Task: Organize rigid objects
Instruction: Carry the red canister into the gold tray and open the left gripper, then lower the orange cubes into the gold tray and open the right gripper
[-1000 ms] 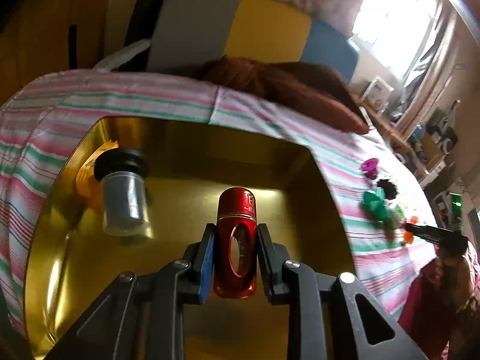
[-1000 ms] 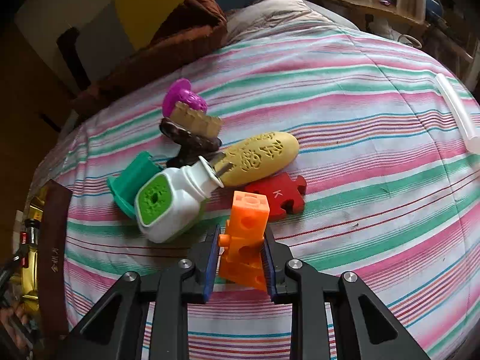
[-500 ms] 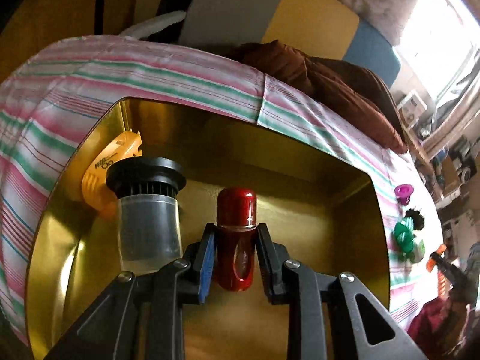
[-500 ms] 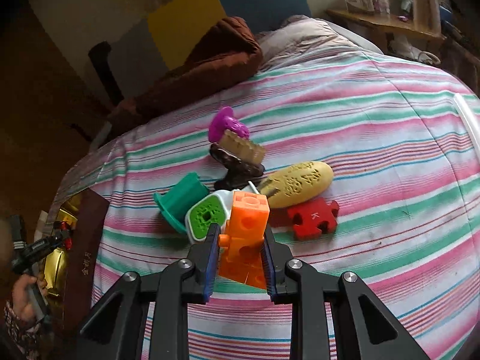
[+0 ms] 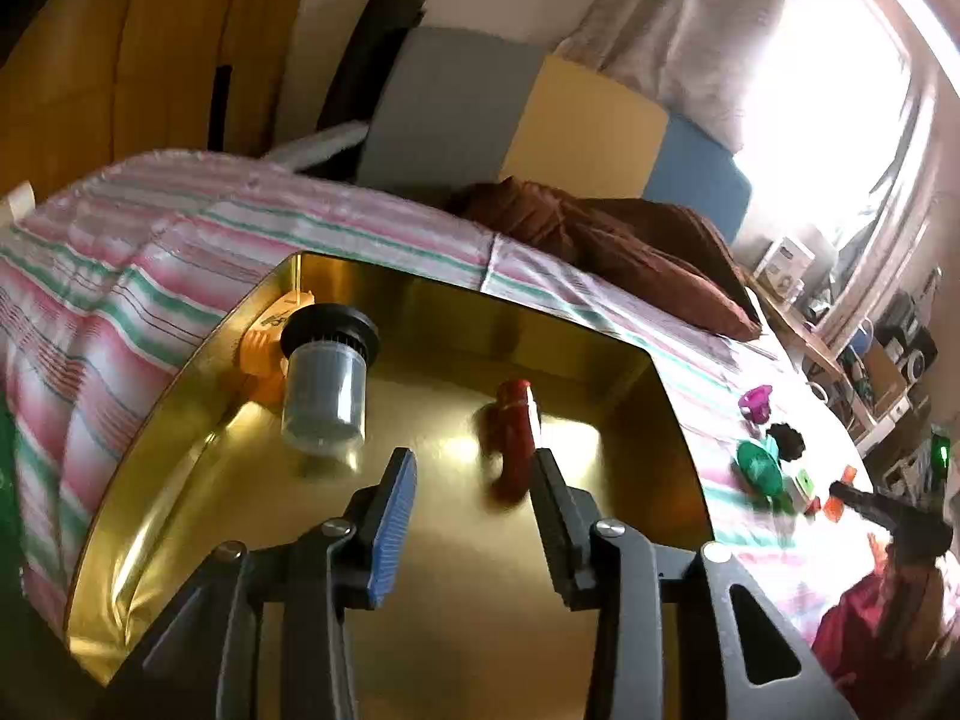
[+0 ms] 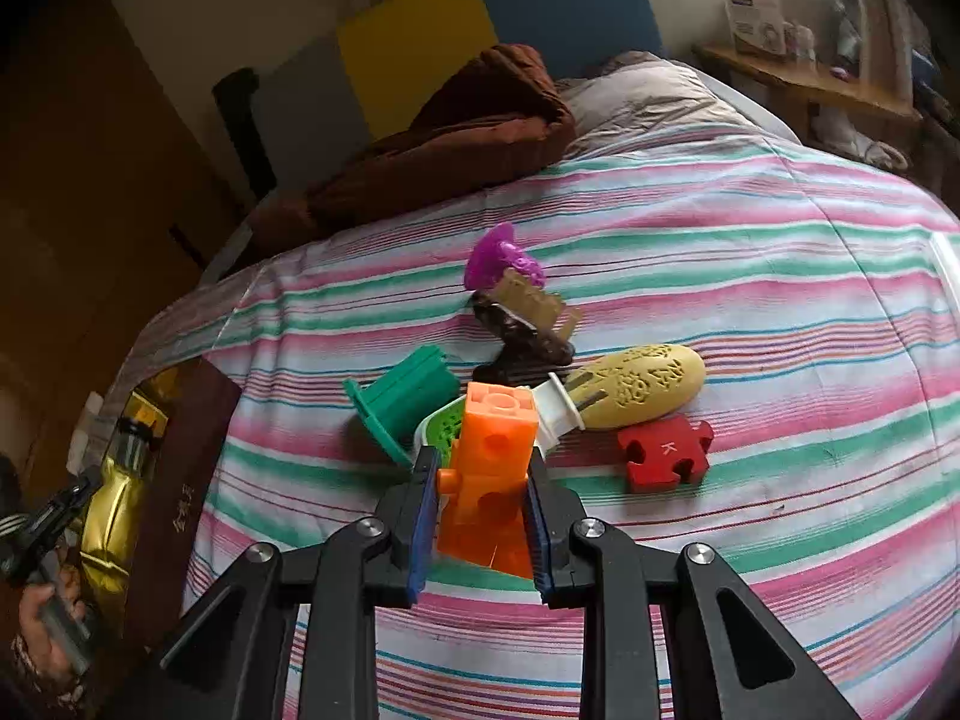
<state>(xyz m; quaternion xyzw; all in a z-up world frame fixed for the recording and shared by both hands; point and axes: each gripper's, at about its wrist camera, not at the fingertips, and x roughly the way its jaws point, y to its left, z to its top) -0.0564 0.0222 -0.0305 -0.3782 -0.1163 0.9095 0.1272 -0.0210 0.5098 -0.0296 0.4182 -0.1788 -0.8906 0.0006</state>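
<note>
The left gripper [image 5: 471,483] hangs with its jaws spread wide over the gold tin [image 5: 672,420] on the striped bed [image 6: 750,276], gripping nothing. The red cylinder [image 5: 516,438], blurred, lies in the tin just ahead of the right finger, near a black-capped jar [image 5: 327,387]. The right gripper [image 6: 480,507] is clamped on an orange block [image 6: 492,468] above the bed's toy pile, the red puzzle piece [image 6: 666,456] alongside.

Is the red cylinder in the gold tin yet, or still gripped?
In the gold tin. The red cylinder lies on its floor, blurred, beyond the open left gripper, whose fingers stand apart.
</note>
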